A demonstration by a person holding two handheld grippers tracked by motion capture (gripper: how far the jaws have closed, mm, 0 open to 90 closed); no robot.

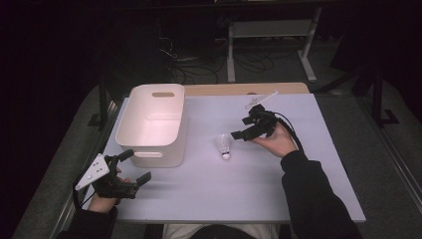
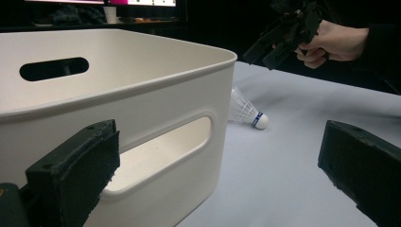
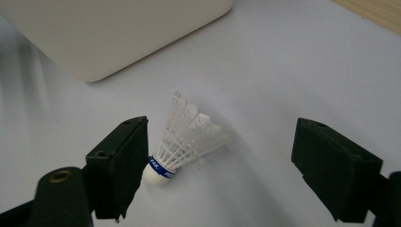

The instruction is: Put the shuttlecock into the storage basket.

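Hovering just right of the shuttlecock [image 1: 225, 146], your right gripper [image 1: 244, 127] has its jaws spread wide. Your left gripper [image 1: 134, 167], also wide and empty, sits beside the bin [image 1: 149, 149].

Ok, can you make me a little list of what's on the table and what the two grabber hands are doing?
table: pale grey table with a wooden strip along the far edge
bin: white bin, nothing seen inside it, slot handles in its sides
shuttlecock: white shuttlecock lying on its side, right of the bin, apart from it
left gripper: left gripper, jaws open, near the bin's near corner
right gripper: right gripper, jaws open, above the shuttlecock, holding nothing
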